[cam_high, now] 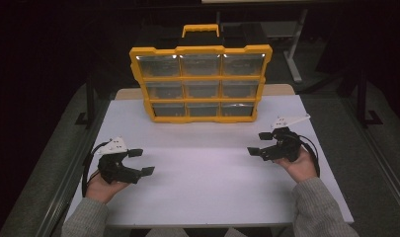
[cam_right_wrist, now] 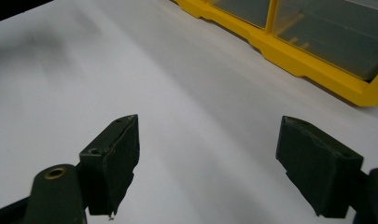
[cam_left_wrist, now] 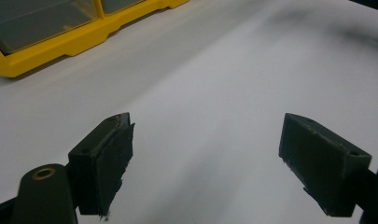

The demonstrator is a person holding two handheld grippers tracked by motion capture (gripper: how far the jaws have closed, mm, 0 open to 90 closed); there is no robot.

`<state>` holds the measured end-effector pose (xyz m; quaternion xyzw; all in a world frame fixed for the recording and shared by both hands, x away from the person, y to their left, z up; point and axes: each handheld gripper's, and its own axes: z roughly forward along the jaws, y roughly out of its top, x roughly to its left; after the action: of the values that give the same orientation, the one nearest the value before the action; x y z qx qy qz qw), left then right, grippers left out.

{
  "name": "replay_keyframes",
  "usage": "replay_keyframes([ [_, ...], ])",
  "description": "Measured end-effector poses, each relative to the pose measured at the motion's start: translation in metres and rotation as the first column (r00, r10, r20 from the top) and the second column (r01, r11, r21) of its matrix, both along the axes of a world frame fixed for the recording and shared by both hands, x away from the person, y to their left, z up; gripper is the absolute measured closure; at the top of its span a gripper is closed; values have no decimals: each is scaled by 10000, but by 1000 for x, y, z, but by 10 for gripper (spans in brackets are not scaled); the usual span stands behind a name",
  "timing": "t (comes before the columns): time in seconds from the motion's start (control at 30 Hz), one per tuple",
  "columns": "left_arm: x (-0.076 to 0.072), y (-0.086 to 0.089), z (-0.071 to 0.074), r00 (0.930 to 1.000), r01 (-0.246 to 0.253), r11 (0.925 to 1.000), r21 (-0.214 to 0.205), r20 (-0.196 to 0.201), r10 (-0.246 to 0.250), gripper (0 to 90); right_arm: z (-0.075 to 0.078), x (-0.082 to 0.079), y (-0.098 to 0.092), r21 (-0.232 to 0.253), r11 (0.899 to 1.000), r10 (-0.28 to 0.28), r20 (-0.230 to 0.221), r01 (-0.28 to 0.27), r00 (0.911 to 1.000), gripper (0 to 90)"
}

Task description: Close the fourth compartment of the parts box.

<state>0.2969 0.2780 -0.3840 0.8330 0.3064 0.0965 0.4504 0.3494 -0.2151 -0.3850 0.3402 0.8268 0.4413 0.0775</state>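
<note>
Table (cam_high: 207,187) white, yellow organizer (cam_high: 201,81) upright, room dark

The yellow plastic organizer case with clear drawers (cam_high: 201,84) stands upright on the far middle part of the white table (cam_high: 207,187). The left hand-held gripper (cam_high: 141,162) is near the left edge, the right hand-held gripper (cam_high: 260,143) near the right edge, both before the case, well apart from it

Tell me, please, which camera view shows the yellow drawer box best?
The high view: the whole yellow drawer box stands there on the white table, with its carry handle and all nine clear drawers. The left gripper view catches just a lower corner, and the right gripper view a lower edge with two drawers.
</note>
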Motion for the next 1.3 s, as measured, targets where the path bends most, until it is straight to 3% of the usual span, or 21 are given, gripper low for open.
replay_keyframes([
  [1.3,-1,0,-12,9992,320,9995,64,-224,-319,170,-20,-32,-38,179,9975,-685,-141,687,9976,177],
])
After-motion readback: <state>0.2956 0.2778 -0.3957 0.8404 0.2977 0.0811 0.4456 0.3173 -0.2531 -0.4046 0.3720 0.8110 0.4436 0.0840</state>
